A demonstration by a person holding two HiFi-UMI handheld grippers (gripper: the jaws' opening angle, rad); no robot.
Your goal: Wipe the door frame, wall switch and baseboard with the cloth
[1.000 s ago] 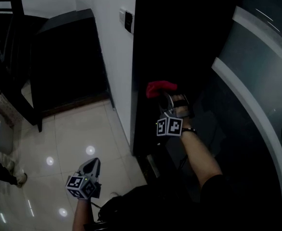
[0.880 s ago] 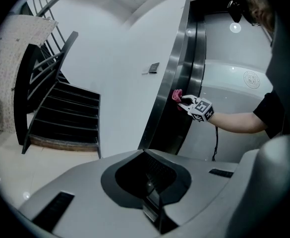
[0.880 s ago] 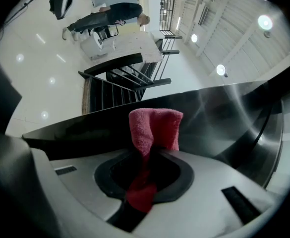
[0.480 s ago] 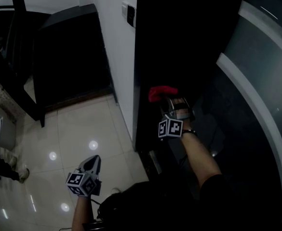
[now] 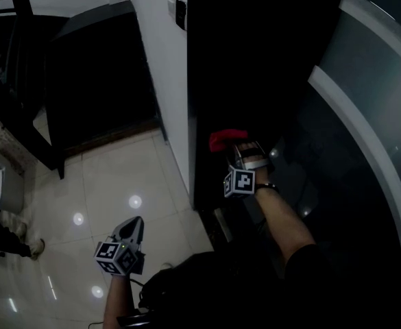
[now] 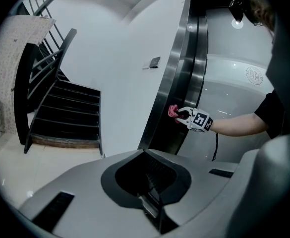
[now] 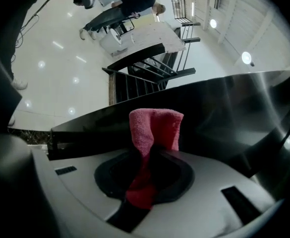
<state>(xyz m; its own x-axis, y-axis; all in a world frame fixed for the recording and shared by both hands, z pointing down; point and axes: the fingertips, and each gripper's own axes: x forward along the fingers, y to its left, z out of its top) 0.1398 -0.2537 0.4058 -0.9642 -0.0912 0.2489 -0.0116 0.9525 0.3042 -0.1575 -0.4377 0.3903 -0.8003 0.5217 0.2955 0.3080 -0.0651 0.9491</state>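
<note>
One cloth (image 5: 226,140) is all you manage: soft, light terry that folds and bunches, cannot break, and will likely slip if pinched by a thin edge, so take it by a thick fold. Your right tool (image 5: 236,149) is clenched on its lower part, and the free top stands past the tips at the dark door frame (image 5: 201,101), seemingly pressed to it, well below the switch (image 5: 180,14). Your right arm reaches forward, forearm stretched out. Your left tool (image 5: 129,232) hangs low over the floor (image 5: 104,184), jaws together, grasping nothing.
</note>
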